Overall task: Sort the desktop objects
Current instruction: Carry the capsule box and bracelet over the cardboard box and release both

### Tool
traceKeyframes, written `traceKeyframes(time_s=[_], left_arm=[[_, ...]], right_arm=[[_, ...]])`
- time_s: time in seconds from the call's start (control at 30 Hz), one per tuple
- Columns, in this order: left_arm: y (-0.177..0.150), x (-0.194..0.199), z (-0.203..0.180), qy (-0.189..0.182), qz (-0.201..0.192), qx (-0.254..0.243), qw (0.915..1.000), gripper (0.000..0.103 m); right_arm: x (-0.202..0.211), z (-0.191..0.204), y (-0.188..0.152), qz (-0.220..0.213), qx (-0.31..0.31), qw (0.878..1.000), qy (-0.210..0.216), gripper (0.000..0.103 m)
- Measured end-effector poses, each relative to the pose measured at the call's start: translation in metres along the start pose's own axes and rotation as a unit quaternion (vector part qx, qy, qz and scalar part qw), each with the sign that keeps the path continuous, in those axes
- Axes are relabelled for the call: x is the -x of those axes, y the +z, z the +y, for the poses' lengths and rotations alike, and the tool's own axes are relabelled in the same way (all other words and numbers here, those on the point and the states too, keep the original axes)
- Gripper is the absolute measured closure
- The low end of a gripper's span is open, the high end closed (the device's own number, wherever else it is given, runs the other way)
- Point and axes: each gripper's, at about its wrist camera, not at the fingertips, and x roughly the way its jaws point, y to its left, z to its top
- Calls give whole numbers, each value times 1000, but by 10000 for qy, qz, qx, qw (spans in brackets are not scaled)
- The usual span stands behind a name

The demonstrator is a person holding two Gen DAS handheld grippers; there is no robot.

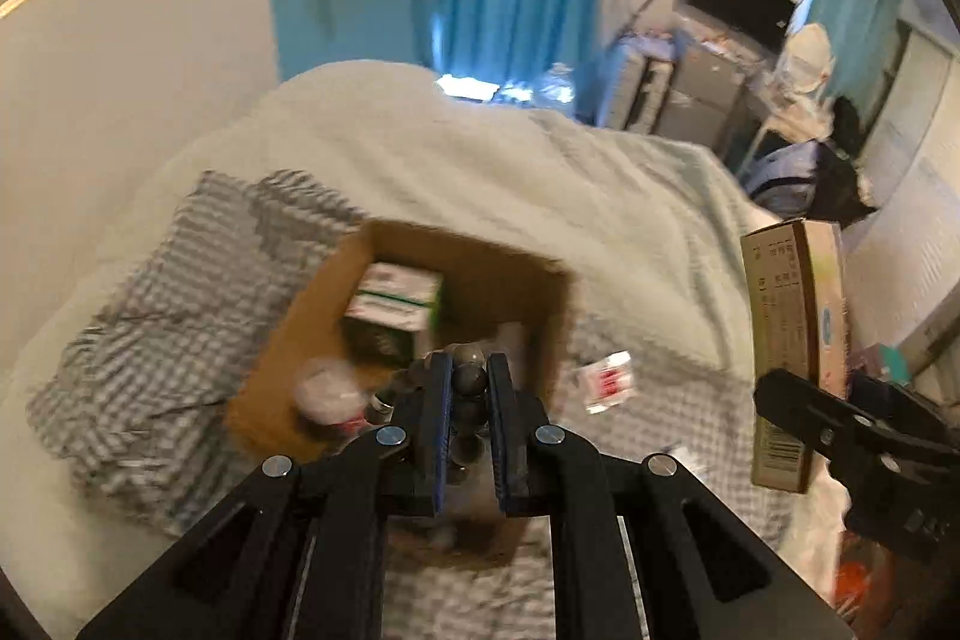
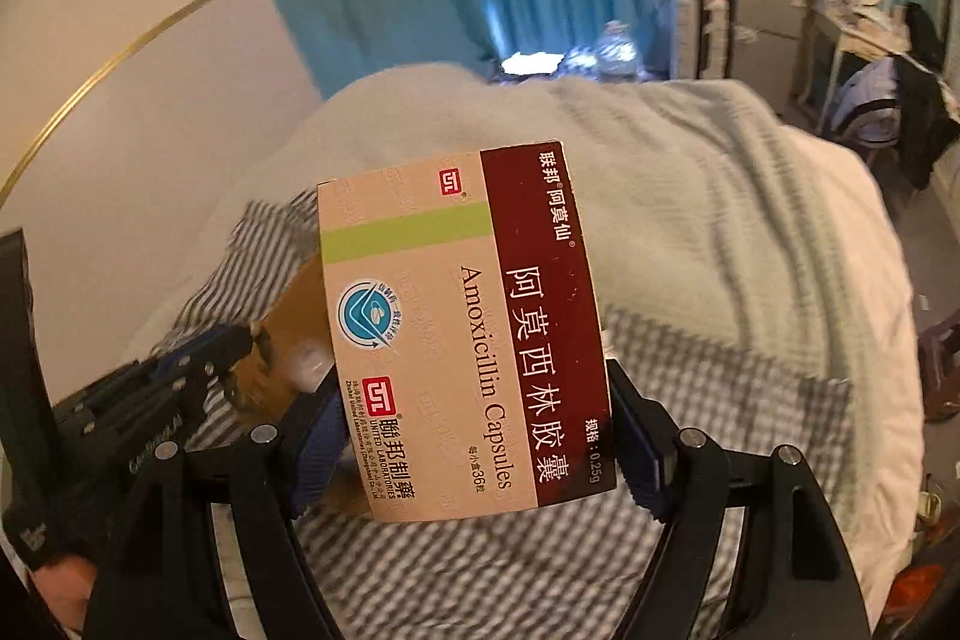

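Left wrist: left gripper (image 1: pixel 469 370) clamped on dark metal piece (image 1: pixel 468 376), above cardboard box (image 1: pixel 300 334). Blur; early release risks missing.

Right wrist: right gripper (image 2: pixel 474 436) clamped on medicine box (image 2: pixel 462 328), right of cardboard box. Edge grip could slip.

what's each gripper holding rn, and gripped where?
Right gripper: Amoxicillin box, clamped across its lower end, upright. Left gripper: small dark rounded object, pinched between the fingertips above the cardboard box; too blurred to identify.
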Motion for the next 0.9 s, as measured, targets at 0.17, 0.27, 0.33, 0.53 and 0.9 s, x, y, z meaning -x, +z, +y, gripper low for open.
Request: traceKeyframes(time_s=[0.17,0.27,0.33,0.53,0.9], left_arm=[[-9,-8,33,239,55,-10,9997,92],[-8,-13,41,175,-31,-74,9998,92],[-7,-18,45,152,-32,-55,9999,92],[-6,-33,56,155,172,287,9993,91],[-13,-22,36,537,-62,15,9985,25]], right_arm=[[-24,46,-4,139,304,9990,306,26],[-46,58,-3,243,257,9983,456,26],[-61,62,-2,297,170,9979,554,26],[-95,61,5,468,-203,9946,903,25],[-57,37,23,-74,-92,9972,733,16]])
